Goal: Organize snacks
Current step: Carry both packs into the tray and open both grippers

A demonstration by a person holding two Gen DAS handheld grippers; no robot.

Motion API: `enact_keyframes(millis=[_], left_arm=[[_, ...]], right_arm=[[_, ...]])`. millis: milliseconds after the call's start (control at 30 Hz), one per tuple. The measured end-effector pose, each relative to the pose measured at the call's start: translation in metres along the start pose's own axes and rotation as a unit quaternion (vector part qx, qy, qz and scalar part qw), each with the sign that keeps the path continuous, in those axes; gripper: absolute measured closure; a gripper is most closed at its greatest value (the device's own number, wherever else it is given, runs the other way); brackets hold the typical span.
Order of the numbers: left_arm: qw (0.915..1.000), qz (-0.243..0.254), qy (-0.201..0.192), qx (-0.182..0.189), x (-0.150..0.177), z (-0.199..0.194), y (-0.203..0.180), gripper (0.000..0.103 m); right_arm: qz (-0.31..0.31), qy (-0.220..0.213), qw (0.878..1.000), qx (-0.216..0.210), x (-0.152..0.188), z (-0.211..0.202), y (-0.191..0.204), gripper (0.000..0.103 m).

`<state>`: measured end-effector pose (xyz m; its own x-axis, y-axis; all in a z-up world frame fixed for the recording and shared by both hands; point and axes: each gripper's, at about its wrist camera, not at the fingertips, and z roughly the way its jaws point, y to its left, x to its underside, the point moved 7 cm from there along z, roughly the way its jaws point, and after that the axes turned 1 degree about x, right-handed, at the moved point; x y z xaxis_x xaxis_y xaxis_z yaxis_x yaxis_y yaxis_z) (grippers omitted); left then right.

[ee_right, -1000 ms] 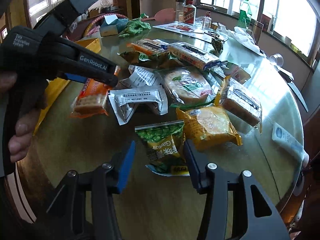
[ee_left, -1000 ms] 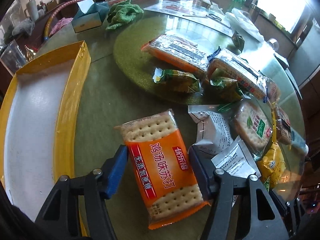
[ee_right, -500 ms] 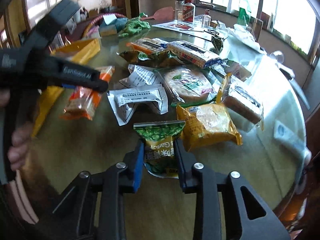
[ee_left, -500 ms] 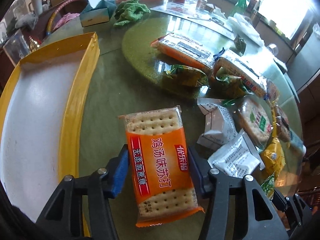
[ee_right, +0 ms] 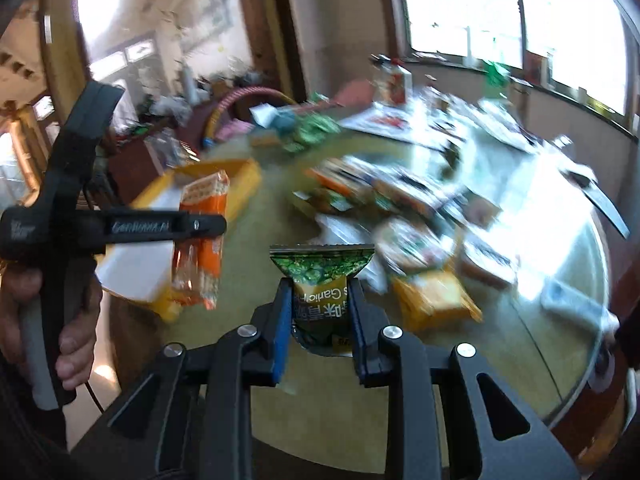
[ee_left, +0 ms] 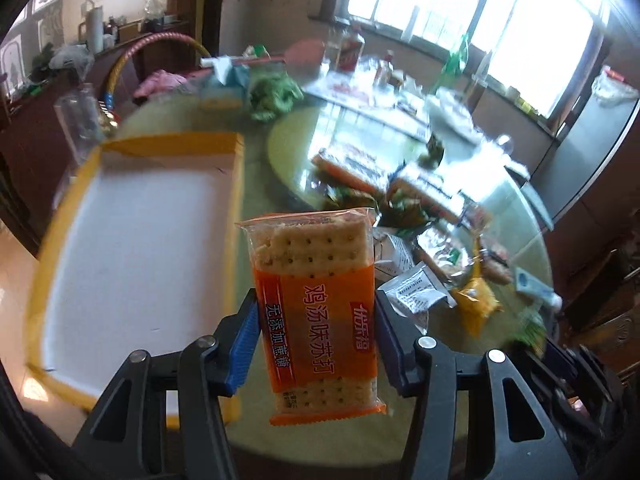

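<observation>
Orange cracker pack is clamped upright in the left hand-held gripper, lifted off the tabletop beside the yellow-rimmed tray. The right hand-held gripper pinches a green pea packet, apparently also raised; the snack pile behind is blurred

The tray lies on the round table, at its left side. Right of the tray lies the pile of snack packets. Behind the tray sits a tissue box, just beside a crumpled cloth.
</observation>
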<state>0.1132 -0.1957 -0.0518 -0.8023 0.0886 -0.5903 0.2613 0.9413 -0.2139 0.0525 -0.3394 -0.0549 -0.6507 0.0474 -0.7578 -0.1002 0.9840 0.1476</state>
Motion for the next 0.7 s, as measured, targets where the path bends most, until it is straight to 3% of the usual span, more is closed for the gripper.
enact_keyframes(millis=[133,267,467,700], left_arm=[[0.9991,-0.014,-0.025,-0.031,-0.004,-0.041,0.042,0.049],[0.9962,-0.029,-0.036,-0.074,-0.005,-0.048,0.09,0.049],[0.9939,-0.075,0.003,-0.08,0.009,-0.005,0.152,0.049],[0.9909,-0.098,0.04,-0.083,0.017,0.038,0.185,0.049]], right_arm=[[-0.022,-0.009,0.999,-0.04,-0.024,0.007,0.044,0.076],[-0.041,0.008,0.995,-0.09,-0.038,0.039,0.098,0.076],[-0.068,0.073,0.988,-0.12,-0.028,0.111,0.163,0.076],[-0.085,0.119,0.983,-0.112,-0.007,0.166,0.195,0.076]])
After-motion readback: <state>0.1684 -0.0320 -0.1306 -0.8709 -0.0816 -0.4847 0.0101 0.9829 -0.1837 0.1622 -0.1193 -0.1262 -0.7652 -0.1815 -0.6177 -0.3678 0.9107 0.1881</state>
